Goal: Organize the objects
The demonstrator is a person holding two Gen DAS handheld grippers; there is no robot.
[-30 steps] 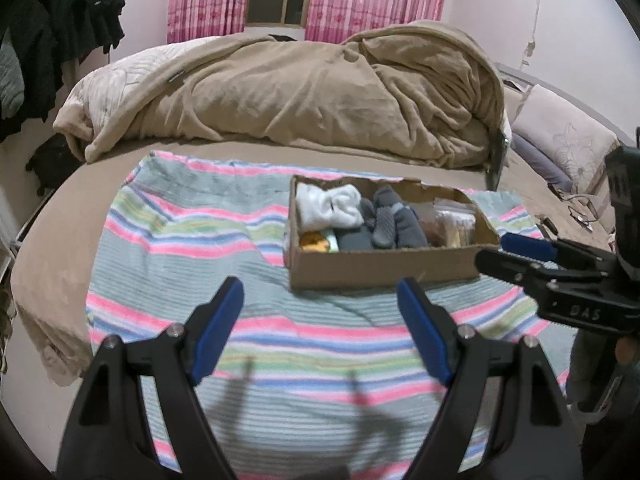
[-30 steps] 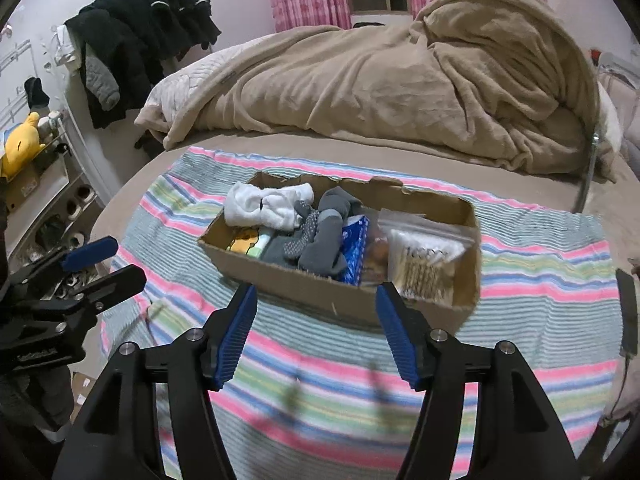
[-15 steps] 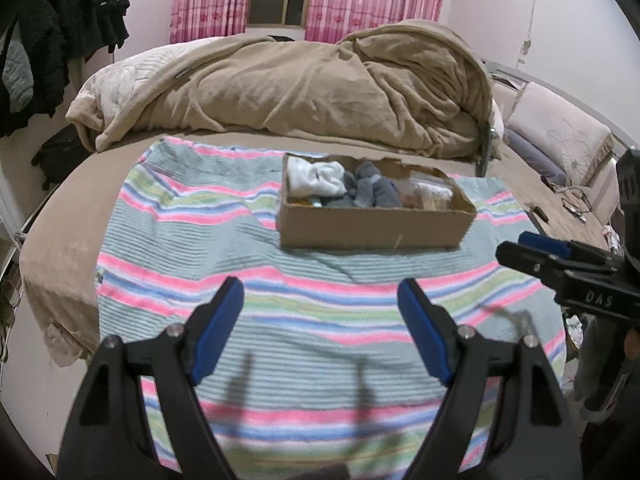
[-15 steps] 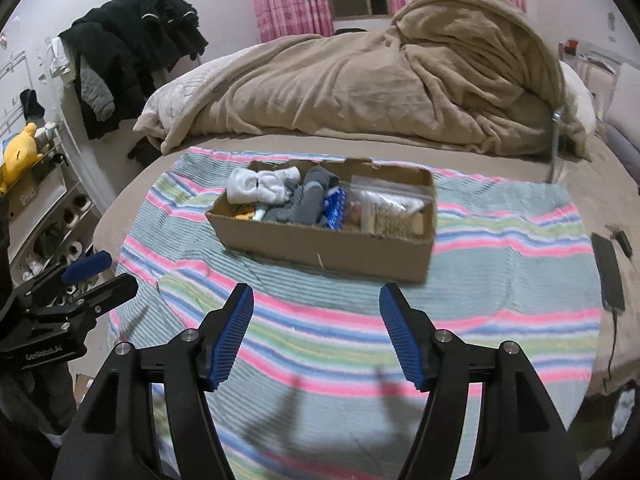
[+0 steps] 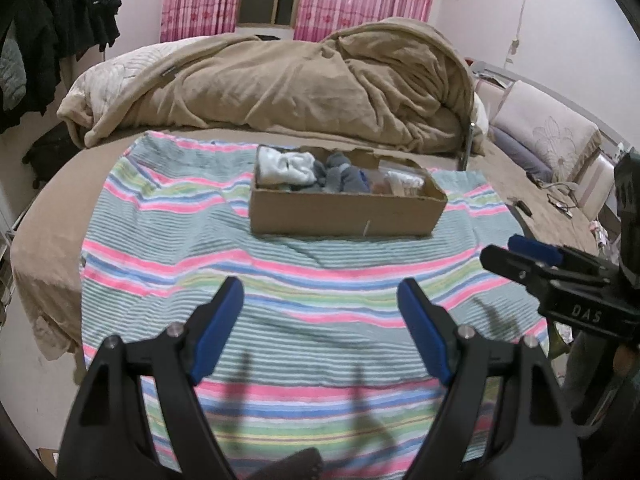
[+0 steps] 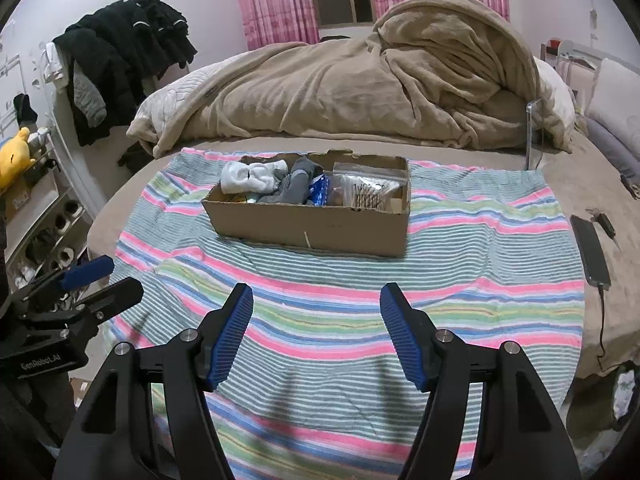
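Note:
A cardboard box (image 5: 346,216) (image 6: 308,222) stands on a striped towel (image 5: 280,276) (image 6: 460,280) spread over the bed. White socks (image 5: 286,166) (image 6: 252,176) lie in its left end, grey socks (image 5: 340,174) (image 6: 298,184) in the middle, a blue packet (image 6: 319,192) beside them, and clear plastic bags (image 5: 402,180) (image 6: 366,190) at the right end. My left gripper (image 5: 320,296) hangs open over the near part of the towel, well short of the box, with nothing between its fingers. My right gripper (image 6: 316,300) is likewise open, empty and short of the box.
A heap of tan blanket (image 5: 280,80) (image 6: 380,80) fills the far half of the bed. A phone on a cable (image 6: 590,250) lies right of the towel. Dark clothes (image 6: 120,64) hang at the left, above a shelf with a yellow plush toy (image 6: 14,156). Pillows (image 5: 548,132) lie far right.
Both grippers have drawn back from the box, which now looks smaller and farther away. More of the striped towel shows in front of the fingers. Nothing was picked up.

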